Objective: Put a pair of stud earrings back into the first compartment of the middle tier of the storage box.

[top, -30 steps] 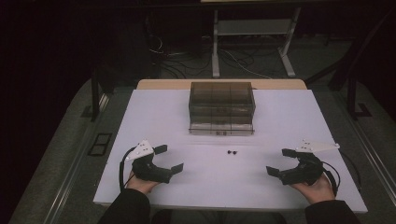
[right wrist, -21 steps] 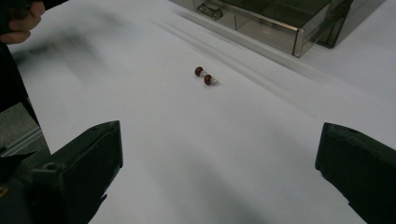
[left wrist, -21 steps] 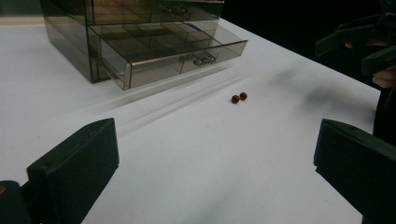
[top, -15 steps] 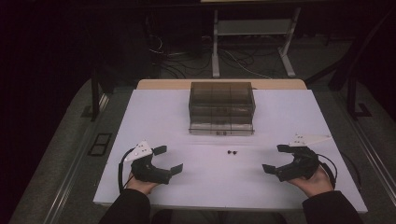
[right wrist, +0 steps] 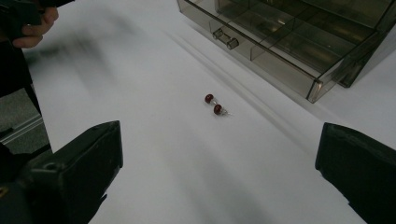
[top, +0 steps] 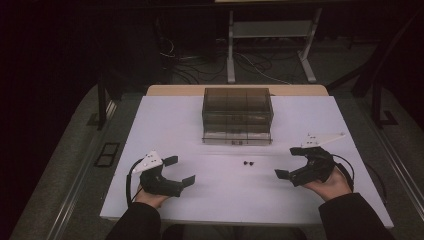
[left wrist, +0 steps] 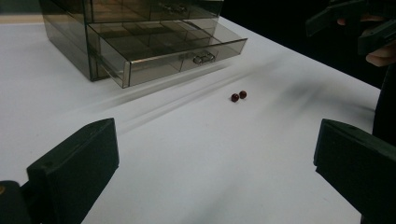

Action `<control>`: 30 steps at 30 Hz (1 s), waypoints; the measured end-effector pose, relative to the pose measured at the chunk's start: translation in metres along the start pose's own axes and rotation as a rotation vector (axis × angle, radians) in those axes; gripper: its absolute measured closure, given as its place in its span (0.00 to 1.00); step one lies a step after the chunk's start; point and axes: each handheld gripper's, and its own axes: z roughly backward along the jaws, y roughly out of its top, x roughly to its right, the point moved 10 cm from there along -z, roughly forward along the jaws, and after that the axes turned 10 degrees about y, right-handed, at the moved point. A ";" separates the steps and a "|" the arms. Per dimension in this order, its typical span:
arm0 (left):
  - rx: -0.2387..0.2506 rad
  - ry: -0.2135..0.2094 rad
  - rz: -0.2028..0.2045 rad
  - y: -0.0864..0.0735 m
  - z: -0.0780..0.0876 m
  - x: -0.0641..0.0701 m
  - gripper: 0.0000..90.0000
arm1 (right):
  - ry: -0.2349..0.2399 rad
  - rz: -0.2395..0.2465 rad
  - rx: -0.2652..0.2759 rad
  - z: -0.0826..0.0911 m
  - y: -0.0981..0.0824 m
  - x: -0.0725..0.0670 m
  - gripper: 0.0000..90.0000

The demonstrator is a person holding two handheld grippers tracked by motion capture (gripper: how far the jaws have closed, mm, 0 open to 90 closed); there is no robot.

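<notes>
Two small dark red beads [top: 248, 163] lie side by side on the white table [top: 220, 195], just in front of a smoky clear drawer box [top: 237, 107]. Its bottom drawer [top: 237, 137] is pulled out. My left gripper [top: 179, 170] rests open at the near left, with nothing between its jaws. My right gripper [top: 289, 163] is open at the near right, pointing toward the beads. The left gripper view shows the beads [left wrist: 238, 95] ahead of my open left gripper [left wrist: 215, 177]. In the right gripper view the beads [right wrist: 213, 104] lie ahead of my open right gripper [right wrist: 217, 172]; one shows a thin pin.
The open drawer [right wrist: 289, 46] has several empty compartments and a small handle [right wrist: 223, 38]. The other hand's gripper [left wrist: 359, 23] shows at the top right of the left gripper view. A metal stand and cables [top: 270, 45] lie on the dark floor beyond the table.
My right gripper has slid left, closer to the beads. The left gripper has barely moved.
</notes>
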 end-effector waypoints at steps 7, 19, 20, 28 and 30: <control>-0.003 -0.003 -0.002 0.000 0.000 0.000 0.00 | 0.019 0.016 -0.021 -0.006 0.008 0.001 0.00; -0.001 -0.006 0.000 0.000 0.000 0.000 0.00 | 0.049 0.034 -0.060 -0.024 0.017 0.004 0.00; -0.001 -0.006 0.000 0.000 0.000 0.000 0.00 | 0.050 0.035 -0.063 -0.025 0.017 0.005 0.00; 0.001 -0.015 0.003 0.000 0.000 0.001 0.00 | 0.090 0.067 -0.086 -0.040 0.017 0.006 0.00; 0.001 -0.015 0.003 0.001 -0.001 0.002 0.00 | 0.100 0.069 -0.095 -0.044 0.017 0.006 0.00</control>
